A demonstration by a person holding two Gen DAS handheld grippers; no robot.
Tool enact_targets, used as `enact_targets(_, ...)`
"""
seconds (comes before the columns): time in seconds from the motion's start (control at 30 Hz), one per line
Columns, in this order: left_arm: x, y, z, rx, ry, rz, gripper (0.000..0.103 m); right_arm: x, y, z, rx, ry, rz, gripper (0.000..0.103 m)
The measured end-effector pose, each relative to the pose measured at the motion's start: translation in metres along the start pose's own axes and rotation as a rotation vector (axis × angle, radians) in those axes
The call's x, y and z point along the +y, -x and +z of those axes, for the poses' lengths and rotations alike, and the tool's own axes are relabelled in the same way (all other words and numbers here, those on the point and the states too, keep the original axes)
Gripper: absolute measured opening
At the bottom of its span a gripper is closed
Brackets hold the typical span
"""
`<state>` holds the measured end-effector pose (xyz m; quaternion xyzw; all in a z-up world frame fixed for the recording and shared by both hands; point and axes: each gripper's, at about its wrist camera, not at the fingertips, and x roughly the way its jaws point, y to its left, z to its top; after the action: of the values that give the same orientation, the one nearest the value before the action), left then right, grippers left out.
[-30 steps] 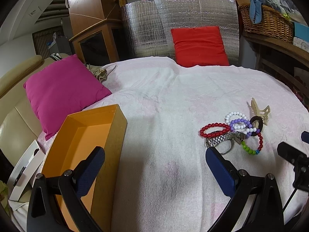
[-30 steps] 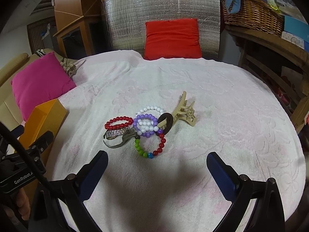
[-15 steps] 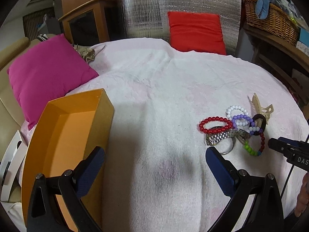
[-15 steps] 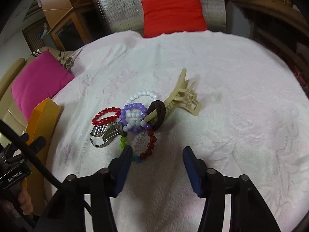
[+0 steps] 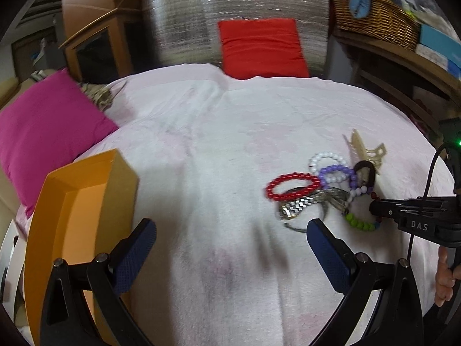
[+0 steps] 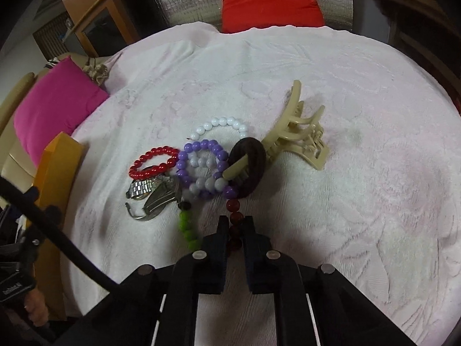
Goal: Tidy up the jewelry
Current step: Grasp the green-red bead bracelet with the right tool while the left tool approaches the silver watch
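A pile of jewelry lies on the white cloth: a red bead bracelet [image 6: 154, 163], a purple one [image 6: 201, 170], a white one [image 6: 220, 125], a metal watch [image 6: 154, 193], a brown hair tie [image 6: 249, 167], a beige claw clip [image 6: 299, 132] and a multicolour bead bracelet [image 6: 188, 230]. My right gripper [image 6: 234, 230] is shut on the dark red beads of the multicolour bracelet; it also shows in the left wrist view [image 5: 374, 210]. My left gripper [image 5: 230, 245] is open and empty, left of the pile [image 5: 317, 190]. An orange box [image 5: 77, 222] stands open at the left.
A pink cushion [image 5: 46, 127] lies at the back left and a red cushion [image 5: 262, 49] at the far edge against a silver panel. A wicker basket [image 5: 377, 20] sits on a shelf at the back right. The orange box also shows in the right wrist view [image 6: 54, 173].
My right gripper moved forward and down to the pile and shut on the multicolour bracelet. My left gripper moved a little forward and stayed open.
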<state>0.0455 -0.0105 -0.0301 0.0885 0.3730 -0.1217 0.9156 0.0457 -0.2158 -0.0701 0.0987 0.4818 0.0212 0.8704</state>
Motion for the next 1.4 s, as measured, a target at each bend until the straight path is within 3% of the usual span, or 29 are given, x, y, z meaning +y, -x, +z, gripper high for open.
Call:
enact_targets(0.17, -0.017, -0.002, -0.001, -0.009, -0.049, -0.074, 0.103, -0.016, 0.022, -0.009, -0.023, -0.032, 0.009, 0.011)
enact_targets(0.23, -0.023, -0.002, -0.002, -0.012, -0.064, -0.119, 0.098, -0.026, 0.033, -0.01, -0.042, -0.057, -0.002, 0.011)
enact_targets(0.37, -0.035, -0.014, -0.004, 0.029, -0.088, -0.188, 0.066, -0.051, 0.043, -0.012, -0.055, -0.126, -0.006, 0.011)
enact_targets(0.4, -0.037, -0.018, -0.005, 0.046, -0.085, -0.202, 0.062, -0.056, 0.043, -0.012, -0.05, -0.144, -0.007, 0.011)
enact_targets(0.57, -0.043, -0.043, -0.005, 0.132, -0.032, -0.23, 0.063, -0.063, 0.042, -0.014, -0.034, -0.166, 0.002, 0.011)
enact_targets(0.67, -0.043, -0.055, -0.002, 0.156, 0.02, -0.228, 0.073, -0.062, 0.043, -0.012, -0.042, -0.161, 0.012, 0.011)
enact_targets(0.77, -0.046, -0.067, 0.0, 0.186, 0.037, -0.222, 0.075, -0.058, 0.04, -0.011, -0.044, -0.155, 0.018, 0.011)
enact_targets(1.0, -0.054, -0.084, 0.004, 0.19, 0.017, -0.204, 0.075, -0.055, 0.039, -0.011, -0.046, -0.147, 0.021, 0.011)
enact_targets(1.03, -0.054, -0.084, 0.004, 0.182, 0.016, -0.208, 0.074, -0.055, 0.038, -0.011, -0.046, -0.148, 0.023, 0.011)
enact_targets(1.1, -0.054, -0.084, 0.004, 0.175, 0.006, -0.201, 0.061, -0.055, 0.038, -0.011, -0.047, -0.146, 0.021, 0.011)
enact_targets(1.13, -0.053, -0.083, 0.004, 0.174, 0.005, -0.202, 0.06, -0.054, 0.038, -0.01, -0.047, -0.145, 0.022, 0.011)
enact_targets(1.4, -0.045, -0.061, -0.004, 0.182, -0.016, -0.204, 0.059, -0.045, 0.043, -0.012, -0.063, -0.12, 0.042, 0.011)
